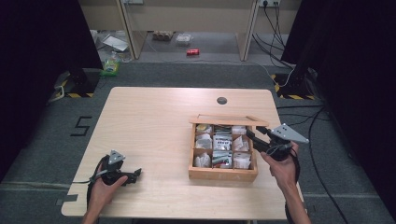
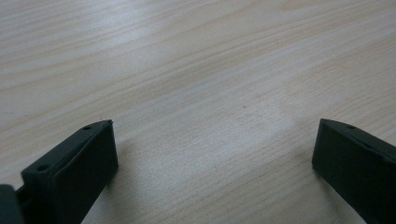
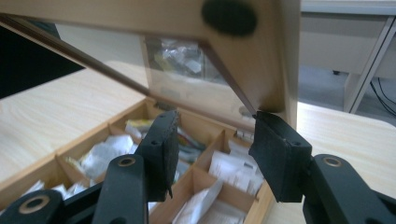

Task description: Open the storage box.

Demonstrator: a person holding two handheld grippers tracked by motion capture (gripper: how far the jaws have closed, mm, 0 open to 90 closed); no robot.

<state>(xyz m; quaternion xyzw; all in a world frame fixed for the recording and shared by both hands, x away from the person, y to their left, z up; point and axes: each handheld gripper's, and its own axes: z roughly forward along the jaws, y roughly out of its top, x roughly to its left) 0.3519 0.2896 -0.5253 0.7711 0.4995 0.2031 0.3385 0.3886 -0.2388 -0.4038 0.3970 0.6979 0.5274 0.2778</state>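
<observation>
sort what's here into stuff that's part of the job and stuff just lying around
Part of the job:
- wooden box with packets in its compartments
- its glass-paned lid, raised
- right gripper at the lid's edge, jaws apart

Just lying about:
- left gripper, resting open on the table
- red can on the floor
- green-labelled bottle on the floor

Lab/studio setup: black curtains [image 1: 37, 46], hazard-taped stands [image 1: 79, 81], floor cables [image 1: 280, 28], lone wooden table [image 1: 149, 121].
</observation>
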